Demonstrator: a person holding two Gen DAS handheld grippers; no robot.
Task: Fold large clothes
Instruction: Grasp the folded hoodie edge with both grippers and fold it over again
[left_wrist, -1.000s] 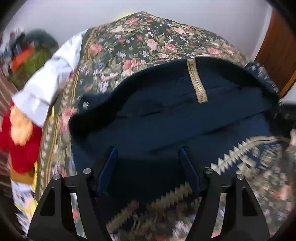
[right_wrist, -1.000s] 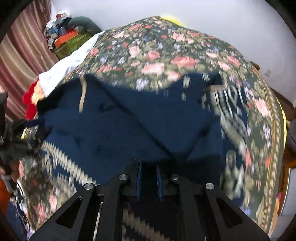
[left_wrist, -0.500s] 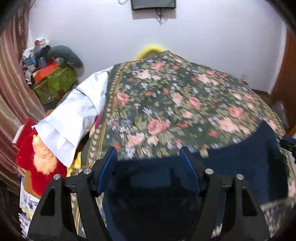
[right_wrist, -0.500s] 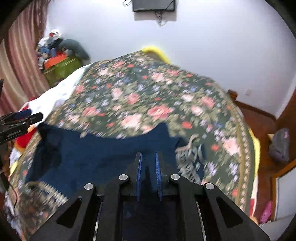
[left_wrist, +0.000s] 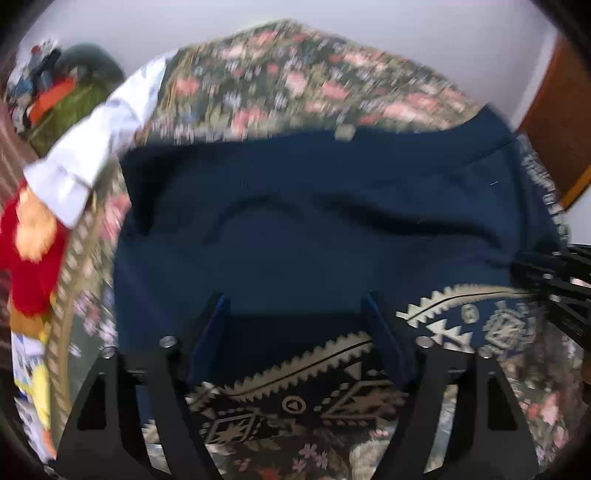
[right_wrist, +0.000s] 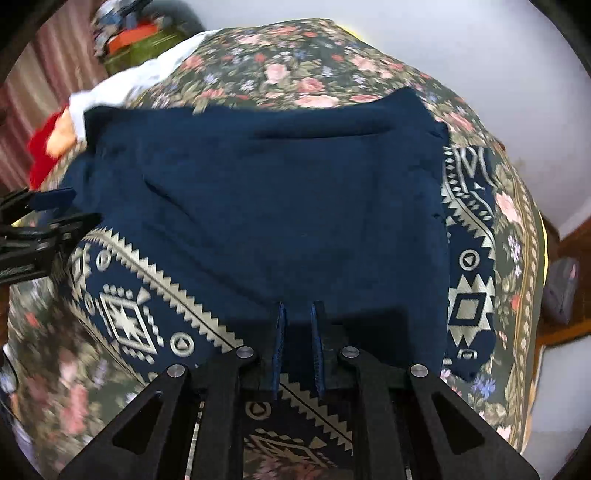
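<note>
Lying folded, navy garment (right_wrist: 266, 192) shows cream border.

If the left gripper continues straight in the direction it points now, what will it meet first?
Most likely the navy garment spread on the floral bedspread. The left gripper, its jaws opening, points down at the plain blue fold; depth is unclear.

Even daylight, motion blur, fisheye edges

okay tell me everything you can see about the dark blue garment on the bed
The navy garment looks like soft, matte fabric, with a cream geometric border. It lies folded over on the floral bedspread, plain side up, loosely creased. The right tool is shut on its near edge; the left tool is opening astride it.
</note>
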